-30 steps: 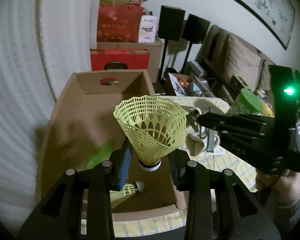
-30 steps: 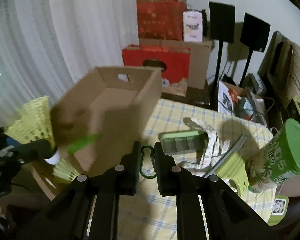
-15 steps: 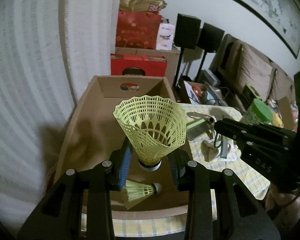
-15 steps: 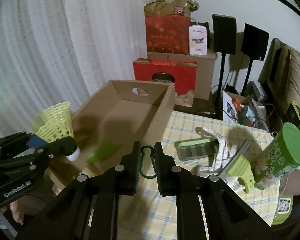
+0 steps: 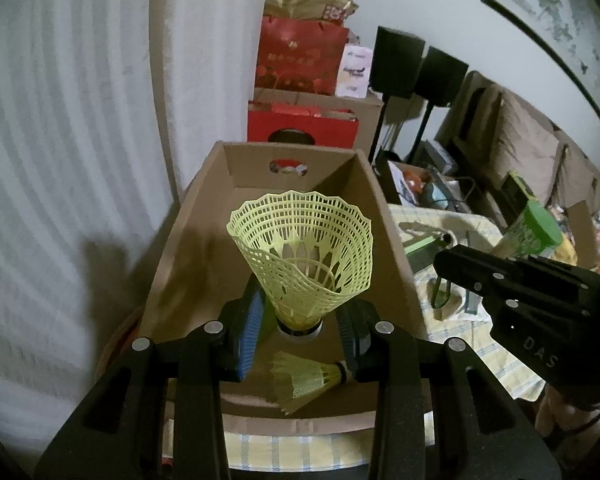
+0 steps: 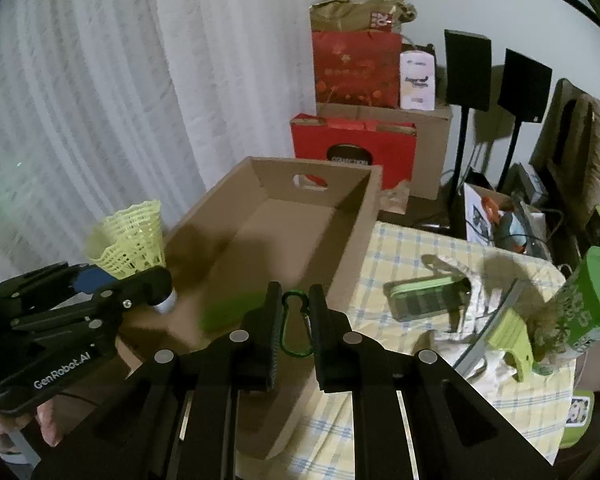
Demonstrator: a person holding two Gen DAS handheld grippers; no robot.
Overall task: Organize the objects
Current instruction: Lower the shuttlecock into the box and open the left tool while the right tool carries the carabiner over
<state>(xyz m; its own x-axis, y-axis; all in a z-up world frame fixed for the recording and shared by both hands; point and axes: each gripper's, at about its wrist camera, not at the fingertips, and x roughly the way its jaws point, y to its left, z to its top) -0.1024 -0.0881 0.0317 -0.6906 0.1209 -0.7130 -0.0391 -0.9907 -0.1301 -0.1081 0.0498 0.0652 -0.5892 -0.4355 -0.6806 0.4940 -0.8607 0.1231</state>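
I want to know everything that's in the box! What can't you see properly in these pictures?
- Cardboard box floor, left wrist view: the held yellow shuttlecock and the left gripper cover much of it.
- Green thing in the box, right wrist view: a blur, so I cannot name it.
- Green carabiner, right wrist view: the right gripper hides its sides.
- Green can: its lettering is too blurred to read.

A right gripper (image 6: 294, 322) clamps a green carabiner (image 6: 296, 326) at 6 o'clock beside an open cardboard box (image 6: 352, 240). At 9 o'clock, the left gripper (image 6: 156, 286) grips a yellow shuttlecock (image 6: 130, 242). A green canister (image 6: 586, 304) leans at 3 o'clock on the checked tablecloth (image 6: 400, 248).
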